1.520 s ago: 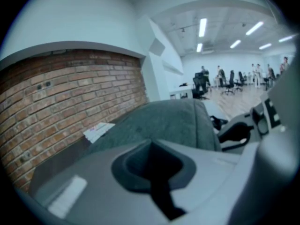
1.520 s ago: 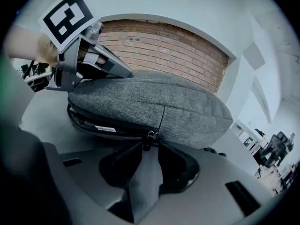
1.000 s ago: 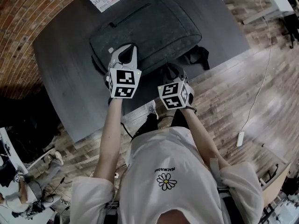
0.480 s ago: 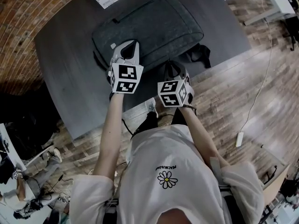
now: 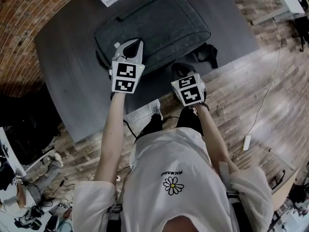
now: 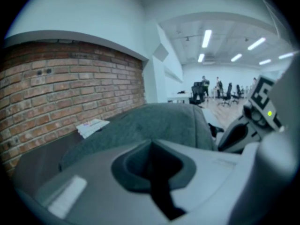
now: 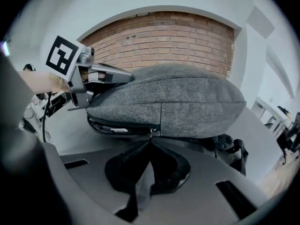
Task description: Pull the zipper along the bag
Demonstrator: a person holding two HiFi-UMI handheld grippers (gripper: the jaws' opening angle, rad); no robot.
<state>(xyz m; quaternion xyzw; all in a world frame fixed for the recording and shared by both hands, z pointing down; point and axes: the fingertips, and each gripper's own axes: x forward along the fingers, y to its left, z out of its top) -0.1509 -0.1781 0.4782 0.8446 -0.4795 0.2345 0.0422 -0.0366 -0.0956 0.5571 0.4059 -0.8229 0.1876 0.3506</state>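
A dark grey fabric bag (image 5: 154, 25) lies flat on the tabletop (image 5: 72, 81), close to its near edge. In the right gripper view its side zipper (image 7: 151, 131) gapes open left of the slider and is closed right of it.

Dim, even light leaves soft shadow under the grey fabric backpack (image 7: 164, 102), long white ceiling strip lights (image 6: 206, 38) glare, and fisheye edges darken and blur.

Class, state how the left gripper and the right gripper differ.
The left gripper rests on top of the bag; the right gripper is at its near edge. The right gripper's jaws have just closed on the zipper pull; the left gripper's show nothing between them. Both are shut.
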